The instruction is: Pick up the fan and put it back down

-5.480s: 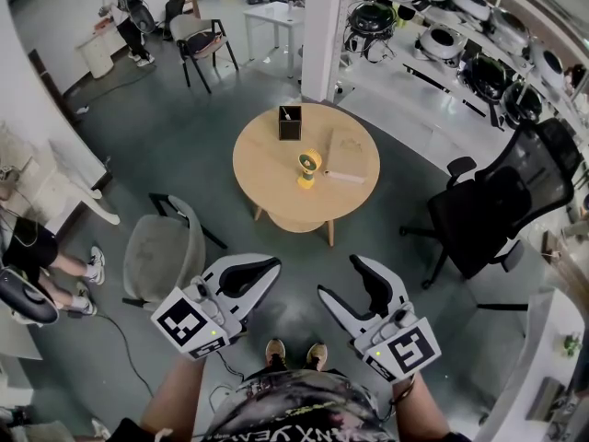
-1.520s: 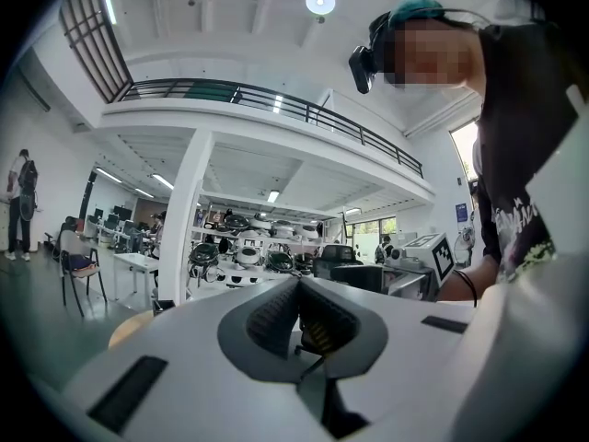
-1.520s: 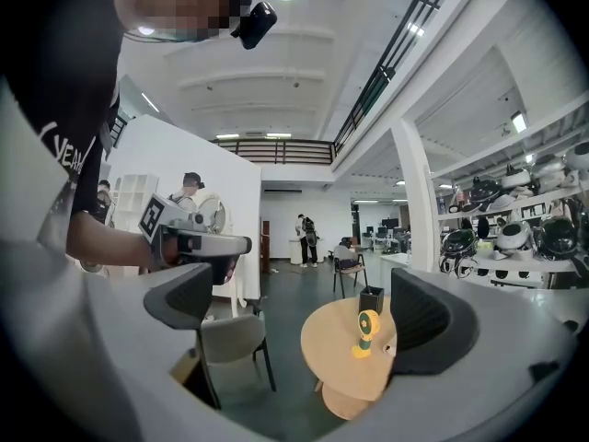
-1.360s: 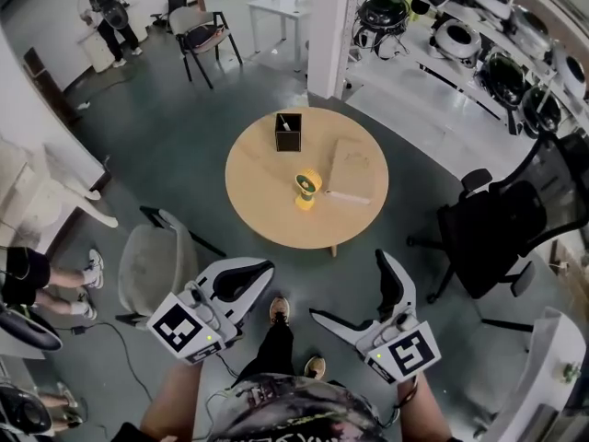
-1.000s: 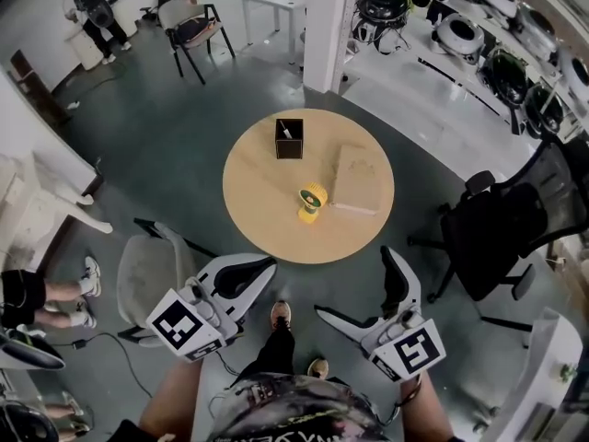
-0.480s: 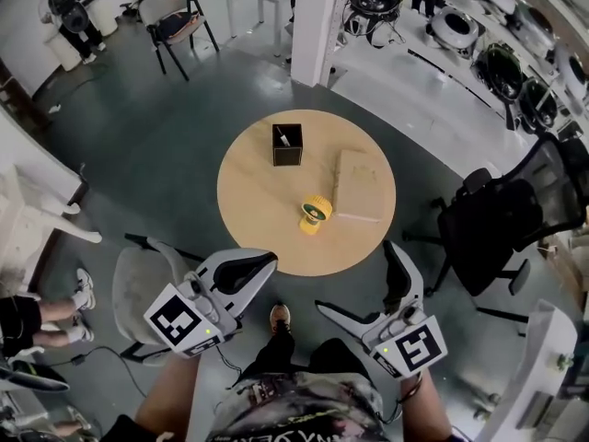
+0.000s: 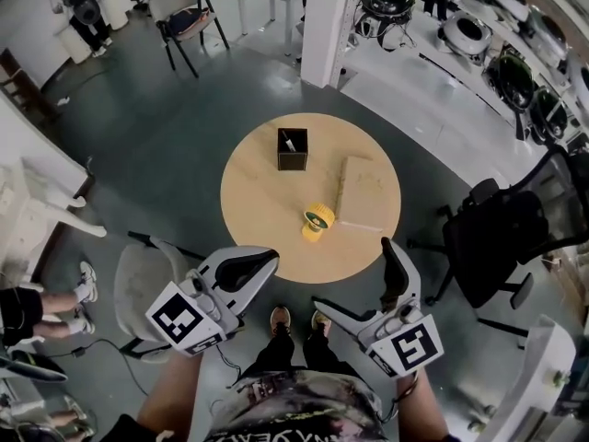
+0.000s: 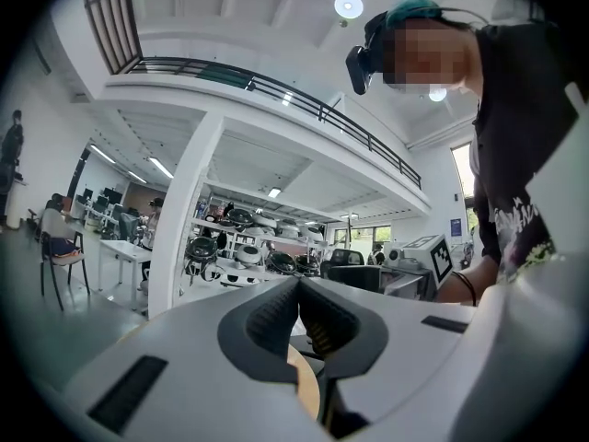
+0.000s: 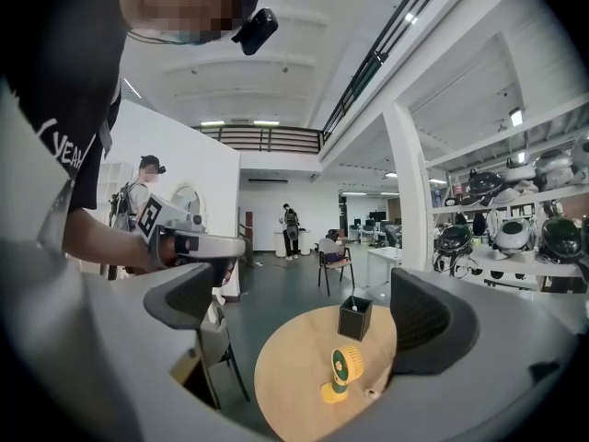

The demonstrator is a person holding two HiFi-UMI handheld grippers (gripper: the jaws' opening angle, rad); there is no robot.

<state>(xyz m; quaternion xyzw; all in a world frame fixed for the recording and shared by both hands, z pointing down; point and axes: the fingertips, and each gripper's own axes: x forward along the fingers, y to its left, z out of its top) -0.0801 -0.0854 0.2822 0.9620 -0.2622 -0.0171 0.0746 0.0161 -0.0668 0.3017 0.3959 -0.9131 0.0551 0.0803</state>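
A small yellow fan (image 7: 316, 220) with a green face stands upright on the round wooden table (image 7: 258, 201), well ahead of both grippers. My left gripper (image 7: 270, 255) is held in the air short of the table's near edge, jaws shut on nothing. My right gripper (image 7: 355, 286) hovers to its right, also short of the table, jaws wide open and empty. In the right gripper view the fan (image 9: 342, 372) shows far off between the open jaws of the right gripper (image 9: 313, 319). In the left gripper view the left gripper (image 8: 299, 285) has its pads pressed together.
A black open box (image 7: 293, 148) and a flat cardboard box (image 7: 363, 191) also lie on the table. A grey chair (image 7: 147, 279) stands at its left, a black office chair (image 7: 502, 238) at its right. A white pillar (image 7: 327, 21) and shelves of gear lie beyond.
The person has walked up to the table, which now lies nearer in the head view. Both grippers keep their poses: left shut, right open.
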